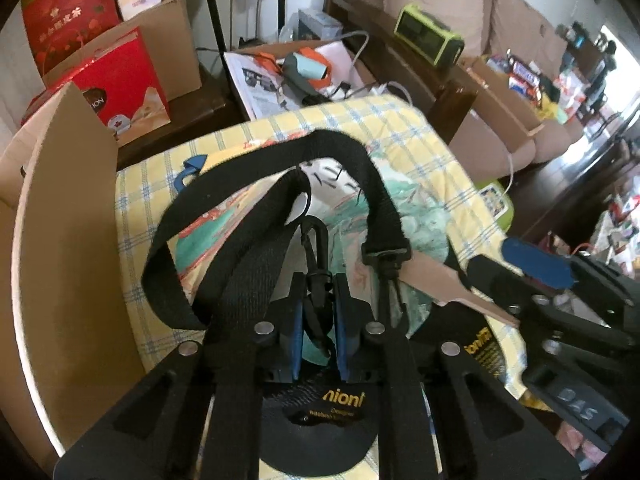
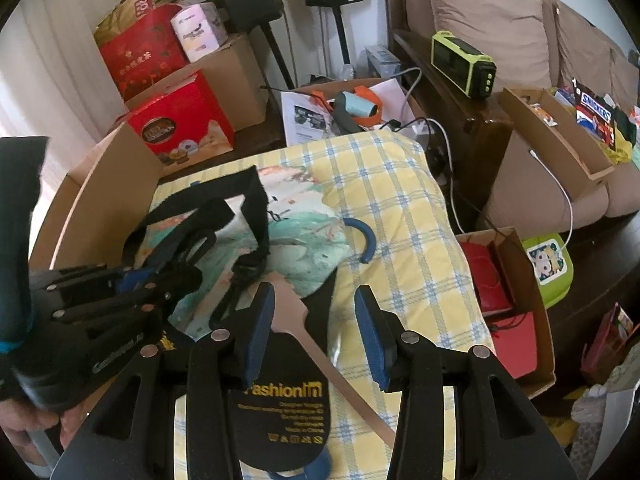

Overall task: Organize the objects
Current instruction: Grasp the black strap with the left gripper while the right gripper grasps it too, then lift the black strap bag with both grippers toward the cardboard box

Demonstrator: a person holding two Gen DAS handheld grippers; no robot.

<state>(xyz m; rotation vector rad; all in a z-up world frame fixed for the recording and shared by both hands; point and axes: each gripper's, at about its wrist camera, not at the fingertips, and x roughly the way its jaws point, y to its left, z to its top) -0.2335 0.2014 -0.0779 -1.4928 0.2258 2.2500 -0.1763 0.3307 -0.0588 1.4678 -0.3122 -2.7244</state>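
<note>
A black webbing strap [image 1: 348, 152] [image 2: 256, 188] loops over a painted hand fan [image 2: 304, 248] that lies on a yellow checked cushion [image 1: 400, 128] [image 2: 384, 184]. My left gripper [image 1: 318, 280] [image 2: 160, 276] is shut on the strap's black snap hook [image 1: 318, 248]. A second snap hook [image 1: 386, 260] hangs free beside it. My right gripper [image 2: 316, 296] [image 1: 532, 260] stands open above the fan's wooden handle [image 2: 320, 352] [image 1: 452, 288] and a black insole with gold "Fashion" print [image 2: 280, 412]; its pads press on nothing.
A cardboard wall [image 1: 68, 240] rises left of the cushion. A blue hook [image 2: 366, 240] lies on the cloth. Red gift boxes [image 2: 180, 120] stand behind, a green radio [image 2: 464, 64] on the sofa arm, and an open box of red items [image 2: 504, 292] to the right.
</note>
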